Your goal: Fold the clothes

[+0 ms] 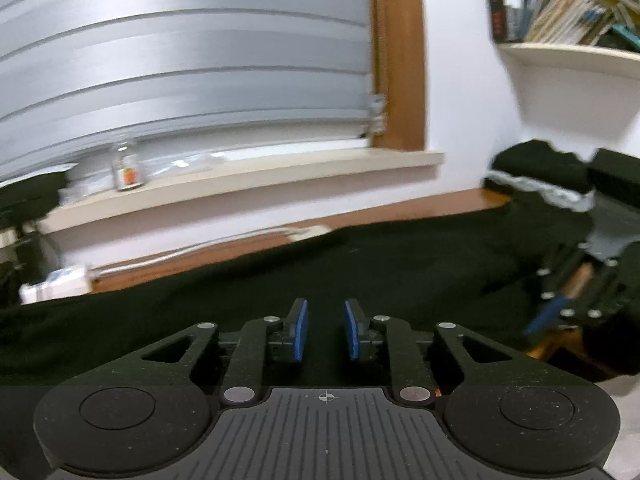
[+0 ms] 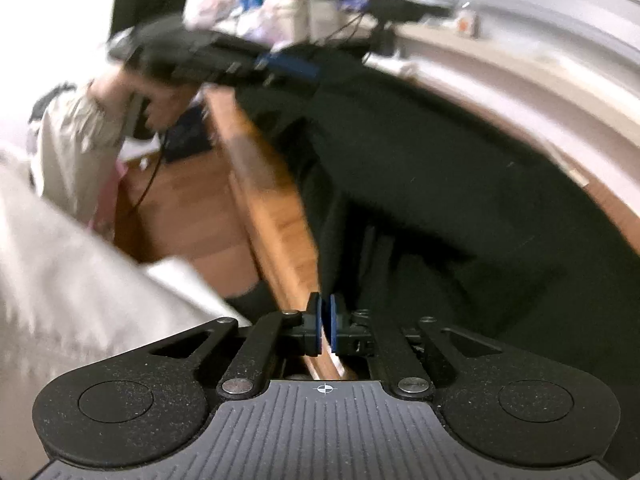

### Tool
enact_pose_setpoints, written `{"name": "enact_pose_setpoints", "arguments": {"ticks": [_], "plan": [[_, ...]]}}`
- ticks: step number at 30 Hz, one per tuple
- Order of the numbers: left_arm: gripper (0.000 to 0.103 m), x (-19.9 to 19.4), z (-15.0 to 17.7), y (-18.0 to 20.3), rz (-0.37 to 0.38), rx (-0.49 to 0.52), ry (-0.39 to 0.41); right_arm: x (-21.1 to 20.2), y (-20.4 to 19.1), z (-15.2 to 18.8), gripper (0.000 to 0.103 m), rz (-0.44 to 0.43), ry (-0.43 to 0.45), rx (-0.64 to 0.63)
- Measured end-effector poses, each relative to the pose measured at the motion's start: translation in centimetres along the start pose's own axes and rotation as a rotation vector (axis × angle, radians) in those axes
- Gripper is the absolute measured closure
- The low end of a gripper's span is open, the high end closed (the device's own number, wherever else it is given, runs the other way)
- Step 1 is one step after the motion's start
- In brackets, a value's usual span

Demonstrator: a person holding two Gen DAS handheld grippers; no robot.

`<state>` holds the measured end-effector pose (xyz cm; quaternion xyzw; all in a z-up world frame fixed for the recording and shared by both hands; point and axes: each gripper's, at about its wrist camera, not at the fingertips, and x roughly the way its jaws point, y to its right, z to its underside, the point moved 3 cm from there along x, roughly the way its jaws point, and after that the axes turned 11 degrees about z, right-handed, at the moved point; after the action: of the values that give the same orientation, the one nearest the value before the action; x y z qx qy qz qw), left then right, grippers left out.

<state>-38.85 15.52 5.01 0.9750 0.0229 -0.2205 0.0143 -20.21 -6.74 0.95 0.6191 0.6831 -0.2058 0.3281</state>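
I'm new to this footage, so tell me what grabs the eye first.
A large black garment spreads over a wooden table and fills the middle of both views. The left gripper hovers low over it with its blue pads apart, while the right gripper is shut at the cloth's near edge. Grey blinds fill the window behind.

Ahead of me a window sill (image 1: 240, 178) runs under grey slatted blinds (image 1: 180, 60); a small glass jar (image 1: 127, 168) with an orange label stands on it; a wooden window frame (image 1: 398, 56) rises at the blinds' right edge; further right, a white shelf (image 1: 568, 54) holds leaning books (image 1: 568, 12); below lies a wooden floor (image 2: 180, 200); a white power strip (image 1: 306, 233) rests near the wall.
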Motion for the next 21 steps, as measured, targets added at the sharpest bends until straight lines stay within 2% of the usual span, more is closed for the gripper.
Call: {"name": "enact_pose_setpoints", "arguments": {"ticks": [2, 4, 6, 7, 9, 11, 17, 21], "plan": [[0.071, 0.6, 0.5, -0.8, -0.052, 0.003, -0.036, -0.2, 0.2, 0.0, 0.096, -0.007, 0.010, 0.018], [0.071, 1.3, 1.1, -1.4, -0.074, 0.000, -0.070, -0.5, 0.6, -0.1, 0.092, 0.014, 0.031, 0.031], [0.070, 1.7, 1.4, -1.8, -0.084, -0.001, -0.076, -0.6, 0.9, -0.2, 0.082, 0.030, 0.054, 0.053], [0.064, 1.8, 1.5, -2.0, -0.089, -0.002, -0.079, -0.6, 1.1, -0.3, 0.080, 0.032, 0.064, 0.067], [0.060, 2.1, 1.8, -2.4, -0.098, -0.003, -0.086, -0.2, 1.2, -1.1, 0.067, 0.028, 0.083, 0.078], [0.060, 2.4, 1.8, -3.4, -0.116, -0.014, -0.095, 0.3, 1.2, -2.0, 0.063, 0.019, 0.107, 0.085], [0.060, 2.4, 2.6, -7.5, -0.174, -0.065, -0.123, 3.7, 0.9, -4.6, 0.062, -0.040, 0.099, 0.116], [0.060, 2.0, 3.3, -8.8, -0.180, -0.094, -0.125, 6.2, -0.3, -6.0, 0.061, -0.057, 0.078, 0.096]]}}
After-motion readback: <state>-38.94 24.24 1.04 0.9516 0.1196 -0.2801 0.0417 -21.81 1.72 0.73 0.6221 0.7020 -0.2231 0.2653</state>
